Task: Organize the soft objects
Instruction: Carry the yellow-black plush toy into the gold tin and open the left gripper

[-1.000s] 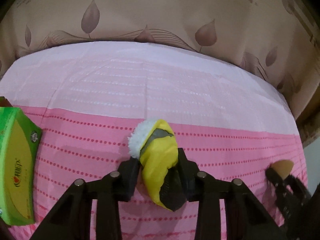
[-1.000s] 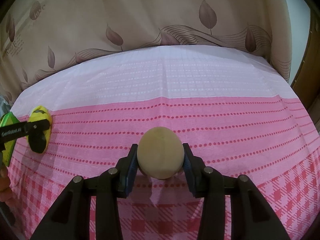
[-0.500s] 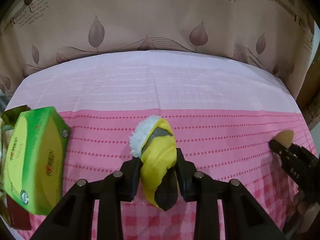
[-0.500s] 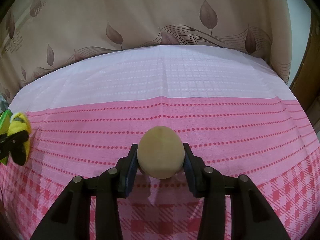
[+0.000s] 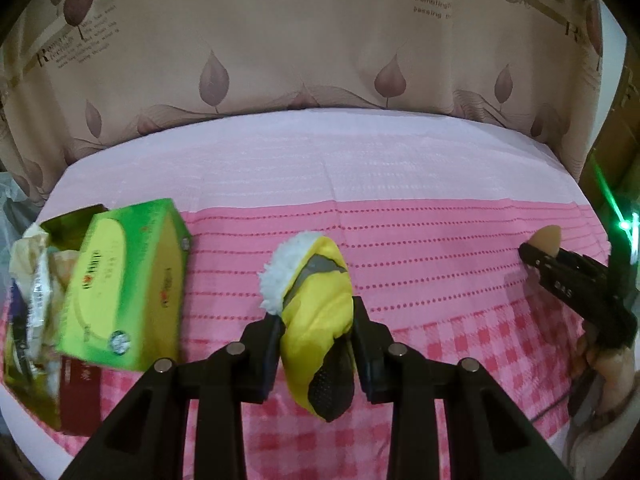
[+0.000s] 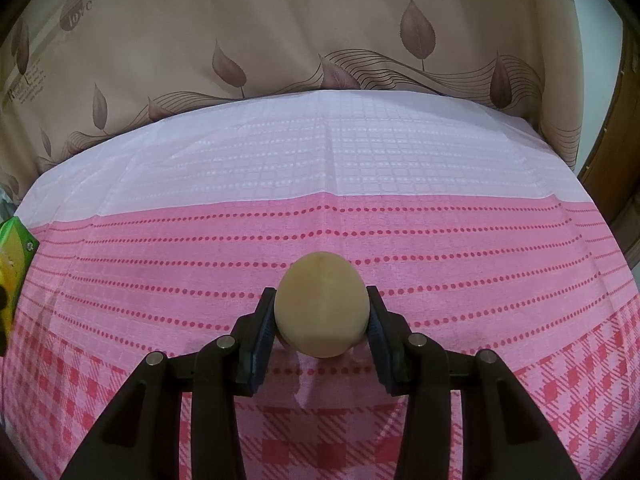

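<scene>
My left gripper (image 5: 316,326) is shut on a small yellow shoe (image 5: 318,316) with a grey band, a white fleece cuff and a black sole, and holds it above the pink tablecloth (image 5: 420,264). My right gripper (image 6: 322,316) is shut on a beige egg-shaped soft ball (image 6: 321,310), just above the cloth. In the left wrist view the right gripper (image 5: 538,254) shows at the far right with the tip of the ball (image 5: 549,238) between its jaws.
A green tissue box (image 5: 124,284) stands at the left, with a pile of wrappers and packets (image 5: 32,304) beside it; its corner shows in the right wrist view (image 6: 16,248). A leaf-patterned curtain (image 6: 320,40) hangs behind the table.
My left gripper has pulled back and to the right with the shoe, so the tissue box and the packets have come further into view. The right gripper has hardly moved.
</scene>
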Available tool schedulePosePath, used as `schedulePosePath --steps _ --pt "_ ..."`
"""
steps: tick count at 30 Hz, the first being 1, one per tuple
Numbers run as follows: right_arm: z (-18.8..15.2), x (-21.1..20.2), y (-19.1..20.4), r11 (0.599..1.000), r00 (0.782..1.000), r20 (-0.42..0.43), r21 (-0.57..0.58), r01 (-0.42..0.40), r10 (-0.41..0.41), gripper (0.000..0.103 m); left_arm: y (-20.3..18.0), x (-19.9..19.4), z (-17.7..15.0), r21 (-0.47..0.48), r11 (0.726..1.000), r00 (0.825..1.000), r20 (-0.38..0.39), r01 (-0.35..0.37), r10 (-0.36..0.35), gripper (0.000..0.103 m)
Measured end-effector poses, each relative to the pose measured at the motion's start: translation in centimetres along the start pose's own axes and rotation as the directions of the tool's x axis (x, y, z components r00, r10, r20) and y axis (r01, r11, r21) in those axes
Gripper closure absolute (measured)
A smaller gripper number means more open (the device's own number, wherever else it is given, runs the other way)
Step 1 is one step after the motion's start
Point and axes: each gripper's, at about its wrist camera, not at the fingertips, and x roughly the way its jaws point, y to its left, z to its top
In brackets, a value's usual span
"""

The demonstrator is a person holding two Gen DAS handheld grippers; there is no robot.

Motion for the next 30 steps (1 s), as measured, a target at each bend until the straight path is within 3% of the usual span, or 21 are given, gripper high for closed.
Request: schedulePosePath --steps 19,30 --pt "0.0 0.0 0.0 1.000 1.000 0.000 0.001 0.001 -0.001 0.062 6.1 -7.6 -1.4 -0.044 0.999 0.998 0.062 -0.029 0.032 0.071" --pt "0.0 0.0 0.1 1.000 1.000 0.000 0.000 0.004 -0.004 0.062 13.9 -10.1 -1.9 -0.127 0.979 0.982 0.076 -0.162 0.173 0.071"
